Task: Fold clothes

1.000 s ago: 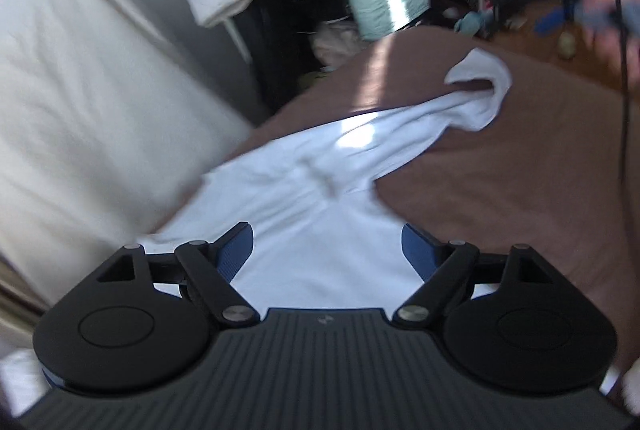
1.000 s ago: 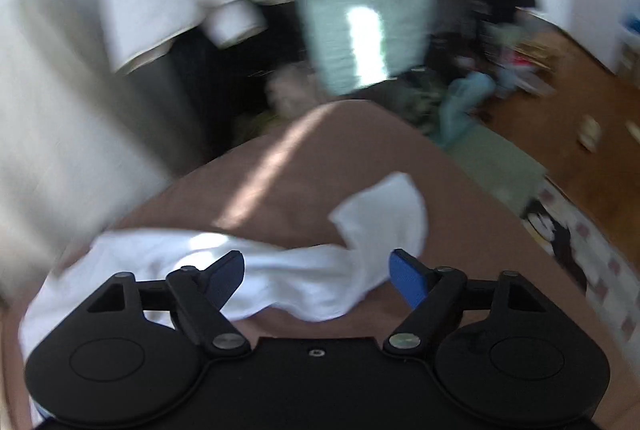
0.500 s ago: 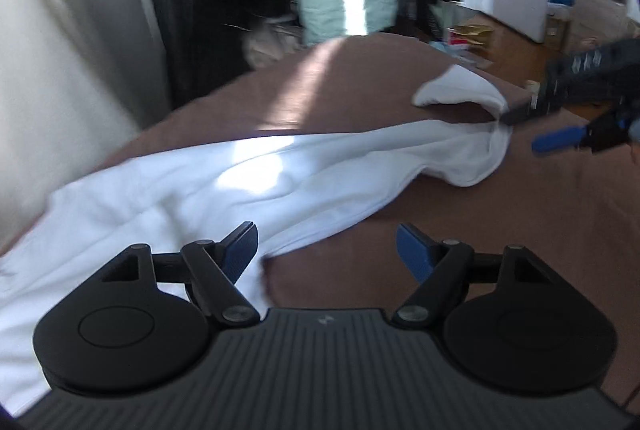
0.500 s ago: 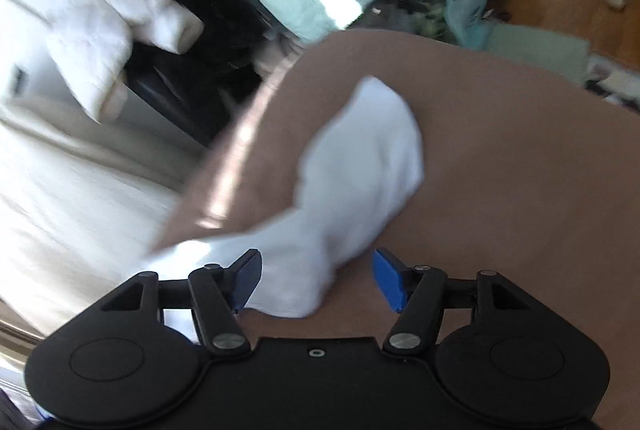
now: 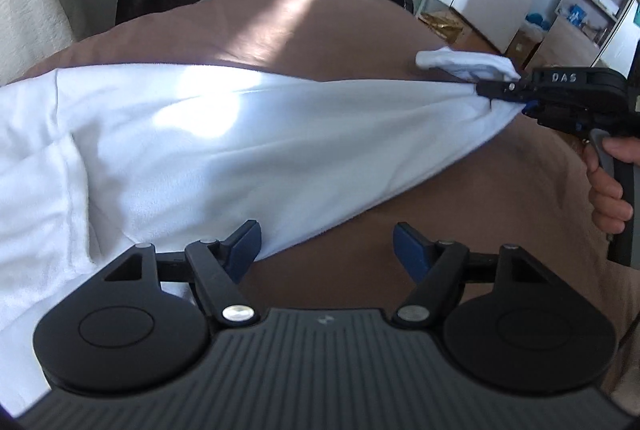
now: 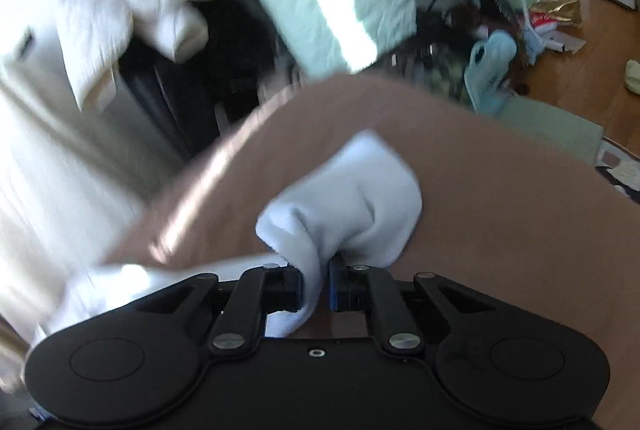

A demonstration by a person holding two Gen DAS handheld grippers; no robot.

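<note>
Sunlit glare on the white garment [image 5: 208, 102], fisheye-bent edges — right wrist view motion-blurred

White garment [image 5: 248, 150]: soft, fleece-like fabric, unfolded, spread across the brown bed [image 5: 320, 26]. In the left wrist view it spans from the left edge to the right centre of the frame, tapering to a sleeve. The sleeve end [image 6: 360, 206] is bunched and lifted at lower centre of the right wrist view.

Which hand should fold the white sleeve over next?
The right. Its gripper is already shut on the white garment at the sleeve end. The left gripper is open, holding nothing, beside the garment's lower edge.
</note>
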